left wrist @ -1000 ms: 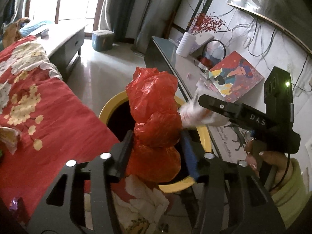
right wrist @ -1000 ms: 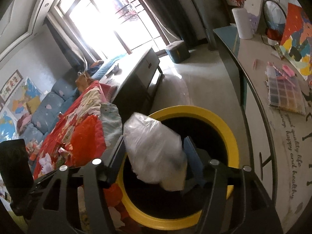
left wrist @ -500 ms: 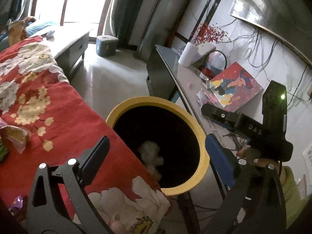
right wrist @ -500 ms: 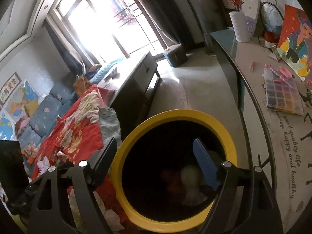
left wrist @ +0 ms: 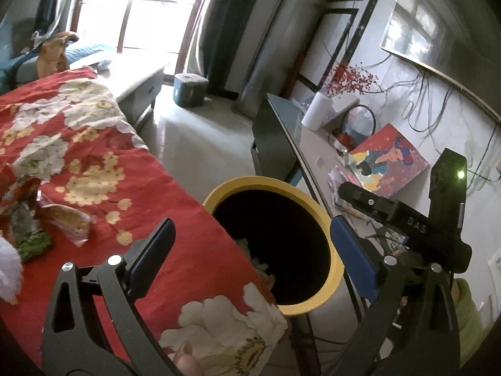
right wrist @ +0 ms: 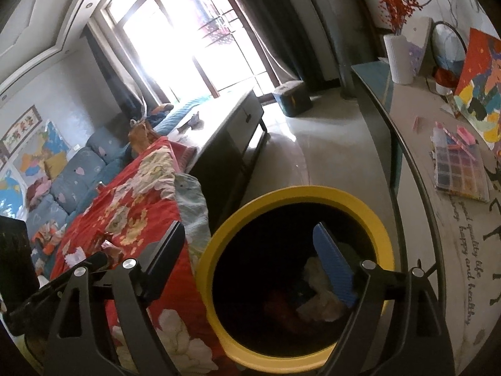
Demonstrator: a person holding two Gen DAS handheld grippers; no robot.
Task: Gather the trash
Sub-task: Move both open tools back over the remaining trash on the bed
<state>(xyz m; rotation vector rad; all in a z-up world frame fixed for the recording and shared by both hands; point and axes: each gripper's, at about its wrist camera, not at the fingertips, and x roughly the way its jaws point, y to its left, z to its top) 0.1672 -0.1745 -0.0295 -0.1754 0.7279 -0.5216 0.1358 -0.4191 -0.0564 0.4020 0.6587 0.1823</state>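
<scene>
Both bags gone from my jaws since a second ago: red one and white one now down in bin [right wrist: 294, 197]. Left gripper [left wrist: 250, 244] has just spread wide, nothing between; right gripper [right wrist: 250, 250] likewise, hanging over bin mouth. More trash: wrappers [left wrist: 62, 219] on red cloth [left wrist: 94, 156], left of left jaws (foil, crumpled). Next pick, I judge: swing left, close low on wrapper, avoid pinching cloth.

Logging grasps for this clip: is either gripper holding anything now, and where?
Nothing. The left gripper and right gripper have just opened, empty, above the yellow-rimmed bin.
</scene>
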